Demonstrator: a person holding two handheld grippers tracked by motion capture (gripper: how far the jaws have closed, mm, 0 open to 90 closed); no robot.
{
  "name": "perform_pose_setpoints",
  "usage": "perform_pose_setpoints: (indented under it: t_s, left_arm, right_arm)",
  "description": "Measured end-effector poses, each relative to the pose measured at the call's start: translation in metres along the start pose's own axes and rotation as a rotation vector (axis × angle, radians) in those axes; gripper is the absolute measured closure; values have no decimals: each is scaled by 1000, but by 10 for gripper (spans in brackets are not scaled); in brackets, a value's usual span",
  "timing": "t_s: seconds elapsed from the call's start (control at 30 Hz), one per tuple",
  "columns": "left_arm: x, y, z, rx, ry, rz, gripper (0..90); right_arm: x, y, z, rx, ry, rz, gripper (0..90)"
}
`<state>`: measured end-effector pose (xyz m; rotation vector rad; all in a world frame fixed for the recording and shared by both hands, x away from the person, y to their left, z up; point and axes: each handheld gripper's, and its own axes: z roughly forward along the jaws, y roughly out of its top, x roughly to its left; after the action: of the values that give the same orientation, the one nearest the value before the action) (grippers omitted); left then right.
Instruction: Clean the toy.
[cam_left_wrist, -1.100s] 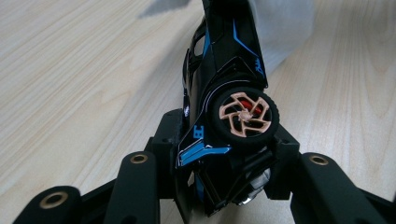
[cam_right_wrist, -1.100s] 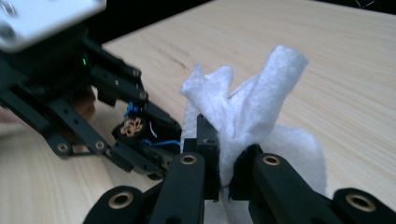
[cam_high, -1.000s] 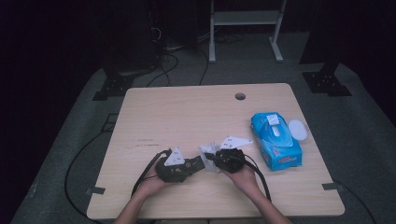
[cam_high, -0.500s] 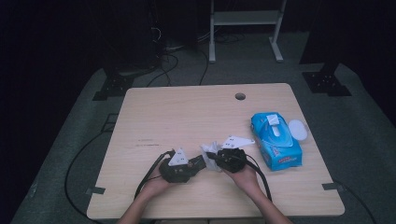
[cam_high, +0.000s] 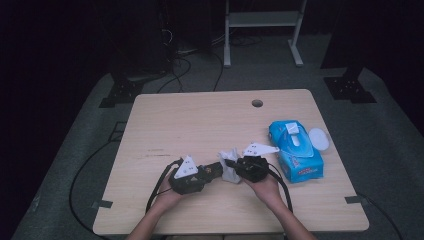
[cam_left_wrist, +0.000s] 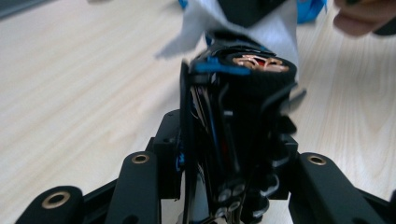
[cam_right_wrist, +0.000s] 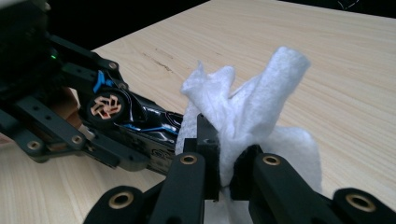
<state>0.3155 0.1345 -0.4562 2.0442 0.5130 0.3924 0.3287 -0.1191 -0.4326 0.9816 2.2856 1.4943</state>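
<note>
A: Nearest edge first. What's the left hand-held gripper doing?

B: It's clamped on a black gadget with a copper-coloured disc at its end. The jaws have just been closing, with that gadget between them. It's held low over the tabletop, near the front middle.

A: And the right hand-held gripper?

B: Its jaws are pinched together on a white wipe, which is bunched up and sticks out above the pads. In the right gripper view the wipe is right against the gadget's near end (touching, I'd say, but it's tight).

A: So how far along is it?

B: The wipe is out and gripped, the gadget is gripped, and the two have been brought together. I'd judge the wiping is only starting. Most of the gadget's body isn't covered yet, so the rubbing is still to do, and then both get set down.

A: Anything farther back?

B: A blue pack of wipes sits to the right with its white lid flipped open. Closing it may be left too. Beyond that there's a round hole near the far edge.
</note>
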Motion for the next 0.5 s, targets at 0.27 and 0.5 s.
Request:
perform_pose_setpoints:
  t_s: [0.27,0.5]
  left_arm:
    - [0,7,-14,-23,20,36,580]
    - [-2,17,-23,-108,11,22,578]
  right_arm:
    - [4,1,1,5,12,-6,855]
    - [8,-4,9,44,43,1,855]
